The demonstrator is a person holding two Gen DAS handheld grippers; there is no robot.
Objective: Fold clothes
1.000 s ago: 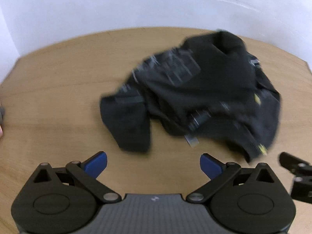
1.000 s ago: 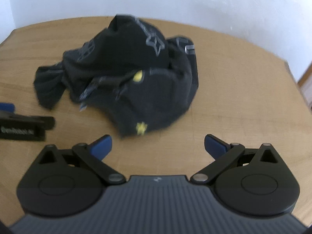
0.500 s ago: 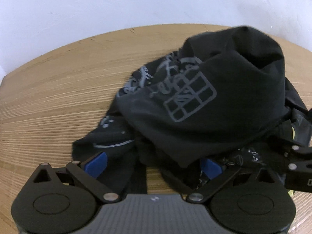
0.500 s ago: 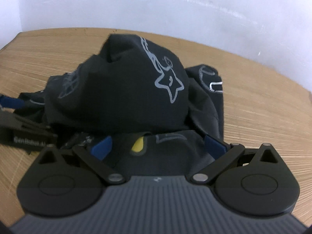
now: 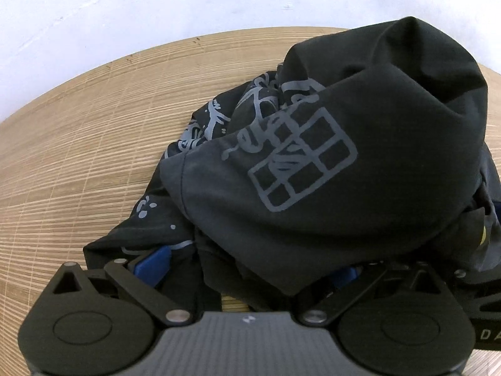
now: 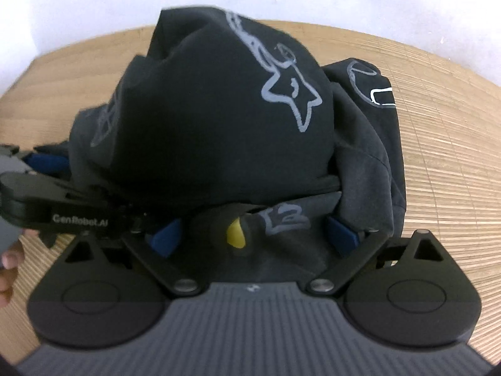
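A black garment [image 5: 328, 172] with grey scribble prints, a grid and a star lies crumpled in a heap on the wooden table [image 5: 78, 156]. My left gripper [image 5: 249, 269] is open at the heap's near edge, and loose cloth lies between its blue pads [image 5: 153, 264]. In the right wrist view the same garment [image 6: 219, 109] fills the middle. My right gripper [image 6: 253, 236] is open too, with a fold bearing a yellow mark between its pads [image 6: 341, 235]. The left gripper's black body [image 6: 62, 213] sits close on the left, partly under the cloth.
A white wall [image 5: 188, 6] rises behind the curved far edge of the table. Bare wood [image 6: 454, 156] extends right of the heap, and more lies to its left in the left wrist view. A person's fingers [image 6: 7, 269] show at the left edge.
Both grippers have moved forward from bare table up to the garment, so cloth now lies between the pads of each. Their jaws have stayed at the same wide width.
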